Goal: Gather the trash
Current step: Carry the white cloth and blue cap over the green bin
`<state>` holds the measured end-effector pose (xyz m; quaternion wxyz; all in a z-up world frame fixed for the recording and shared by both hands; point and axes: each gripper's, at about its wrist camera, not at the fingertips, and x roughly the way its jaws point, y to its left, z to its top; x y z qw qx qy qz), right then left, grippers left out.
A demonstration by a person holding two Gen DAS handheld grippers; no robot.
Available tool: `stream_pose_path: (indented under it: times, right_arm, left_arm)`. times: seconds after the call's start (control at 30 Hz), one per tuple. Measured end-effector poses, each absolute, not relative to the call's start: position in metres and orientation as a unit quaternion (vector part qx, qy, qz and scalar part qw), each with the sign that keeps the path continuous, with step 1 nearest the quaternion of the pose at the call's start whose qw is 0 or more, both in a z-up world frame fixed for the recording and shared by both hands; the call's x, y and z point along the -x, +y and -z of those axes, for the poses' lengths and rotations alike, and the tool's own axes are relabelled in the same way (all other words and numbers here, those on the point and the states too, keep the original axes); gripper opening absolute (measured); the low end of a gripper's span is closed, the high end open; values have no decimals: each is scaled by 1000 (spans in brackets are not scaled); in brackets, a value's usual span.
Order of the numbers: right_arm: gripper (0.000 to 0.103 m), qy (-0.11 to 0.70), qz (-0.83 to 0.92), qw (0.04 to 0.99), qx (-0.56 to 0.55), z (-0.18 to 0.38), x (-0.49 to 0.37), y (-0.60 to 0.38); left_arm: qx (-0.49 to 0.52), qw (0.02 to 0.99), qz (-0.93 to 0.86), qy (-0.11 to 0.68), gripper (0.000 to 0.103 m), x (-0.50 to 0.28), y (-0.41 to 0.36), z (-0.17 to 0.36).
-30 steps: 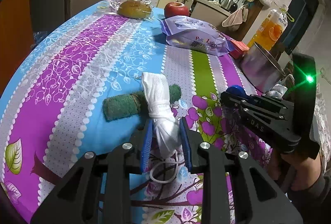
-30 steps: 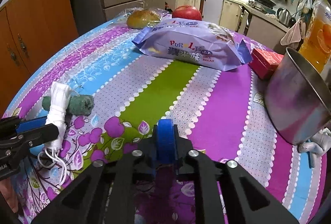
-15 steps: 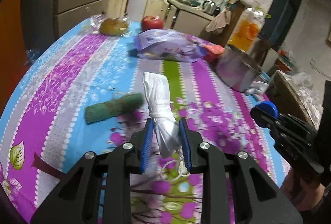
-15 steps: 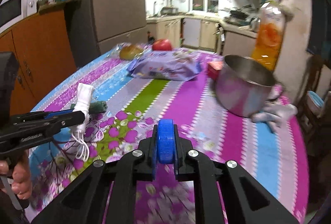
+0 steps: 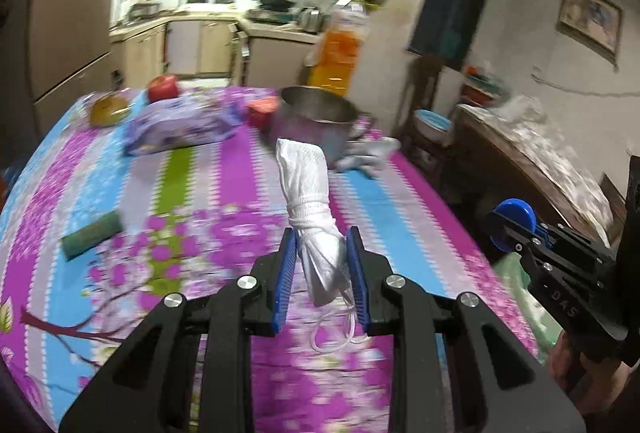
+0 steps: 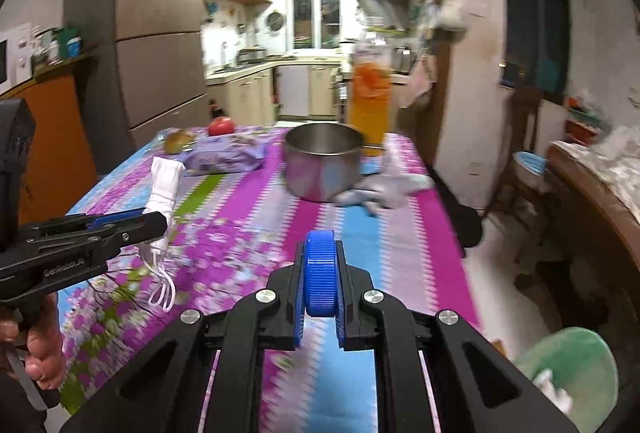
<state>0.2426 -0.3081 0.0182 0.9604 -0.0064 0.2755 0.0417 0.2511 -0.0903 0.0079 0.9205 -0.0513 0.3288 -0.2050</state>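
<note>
My left gripper (image 5: 321, 265) is shut on a rolled white face mask (image 5: 308, 193), held upright above the table with its ear loops dangling. It shows too in the right wrist view (image 6: 163, 185), at the left. My right gripper (image 6: 320, 281) is shut on a blue bottle cap (image 6: 319, 279), held edge-on above the table's near right side. The cap (image 5: 513, 219) also shows at the right of the left wrist view. A green bin (image 6: 568, 373) with white trash inside sits low at the bottom right, beside the table.
On the floral tablecloth (image 5: 224, 169) lie a green scouring pad (image 5: 91, 236), a purple bread bag (image 5: 180, 127), an apple (image 5: 163, 87), a steel pot (image 6: 323, 165), crumpled tissue (image 6: 384, 189) and a juice bottle (image 6: 369, 101). A wooden sideboard (image 6: 592, 201) stands at right.
Both grippers have risen and swung right, away from the table, carrying the mask and the cap. The green bin has come into view at the lower right.
</note>
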Motion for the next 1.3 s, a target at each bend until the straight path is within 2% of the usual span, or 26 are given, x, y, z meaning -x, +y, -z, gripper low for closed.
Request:
stream_pose_path:
  times: [0.63,1.0,1.3]
  right_arm:
    - [12,260,125,957,-34,-40,-110,-491]
    - [12,282,187,939,-58,-22,-64,-577]
    - [12,339,194,915,-100,10,-64,-627]
  left_arm:
    - [-30,876,368,312,24,-186,-298,-29]
    - [-70,845,417,328,24,-166,-382,-15]
    - [-109,814,440,362,24,-158,-436,1]
